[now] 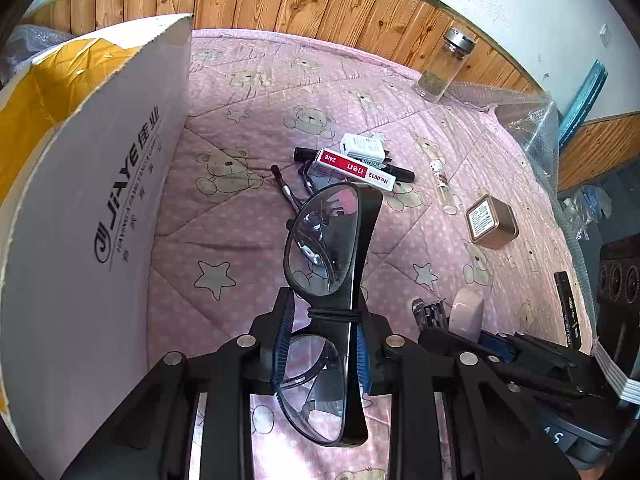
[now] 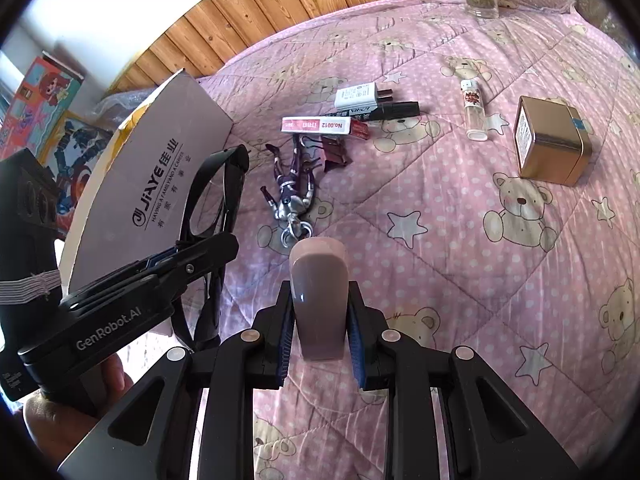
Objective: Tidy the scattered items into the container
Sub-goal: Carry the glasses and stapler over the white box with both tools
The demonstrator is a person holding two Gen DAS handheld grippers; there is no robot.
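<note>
left gripper [image 1: 322,320] pinches glasses [image 1: 324,240] beside box [image 1: 100,208] | right gripper [image 2: 320,316] pinches pink case [image 2: 319,300] over quilt [image 2: 460,248]

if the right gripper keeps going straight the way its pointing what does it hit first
Probably the silver and purple keychain figure, lying on the pink quilt just beyond the pinkish block clamped in the right gripper. Height above the quilt is unclear, so the gripper might pass over it.

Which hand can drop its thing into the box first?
Probably the left. Its gripper holds the glasses right beside the box; the right gripper, holding a pink case, is farther away.
</note>
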